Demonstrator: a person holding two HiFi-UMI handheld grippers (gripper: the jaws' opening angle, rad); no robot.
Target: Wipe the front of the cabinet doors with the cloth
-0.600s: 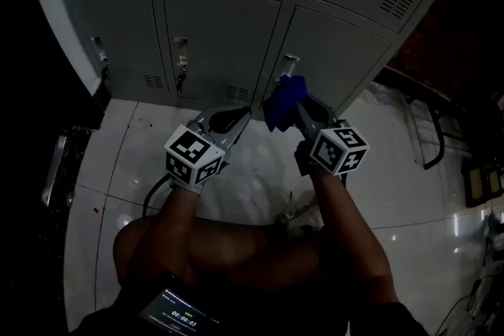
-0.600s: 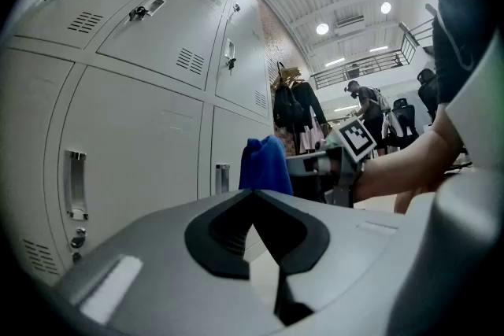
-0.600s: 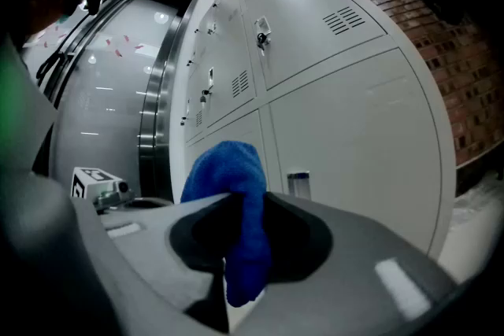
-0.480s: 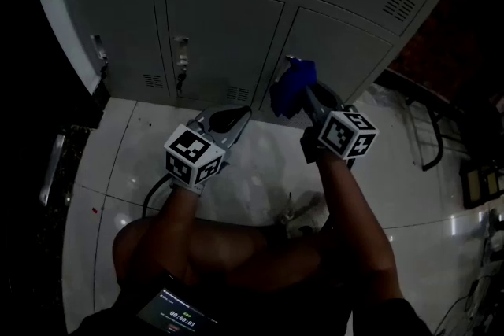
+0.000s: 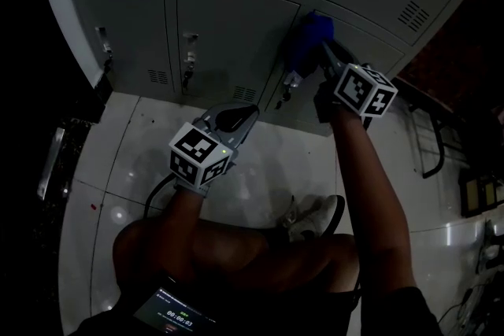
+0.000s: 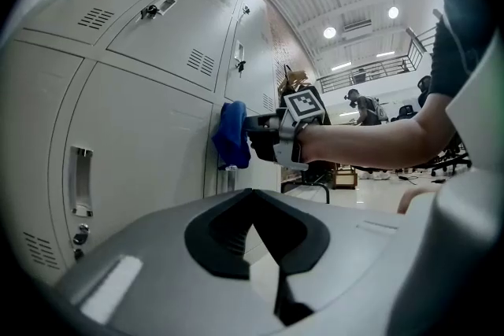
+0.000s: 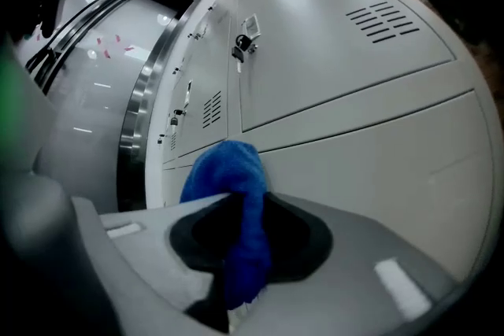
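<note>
A blue cloth (image 5: 309,39) is pressed against the grey cabinet doors (image 5: 228,27), near the top left corner of the lower right door. My right gripper (image 5: 320,53) is shut on it, with its marker cube behind. In the right gripper view the cloth (image 7: 228,177) bulges out between the jaws against the door (image 7: 378,161). My left gripper (image 5: 240,116) hangs lower, off the doors and above the floor, shut with nothing in it. The left gripper view shows the cloth (image 6: 232,134) and the right arm at the door (image 6: 142,145).
Door latches with keys (image 5: 189,59) stick out from the lower doors, and one latch (image 5: 288,83) sits just below the cloth. Glossy white floor tiles (image 5: 134,161) lie below. A shoe (image 5: 315,216), the person's knees and a small screen (image 5: 173,315) are near. A dark metal frame (image 5: 429,138) stands at the right.
My right gripper has carried the cloth up the lower right door, from latch height to its top corner. The left gripper has hardly moved.
</note>
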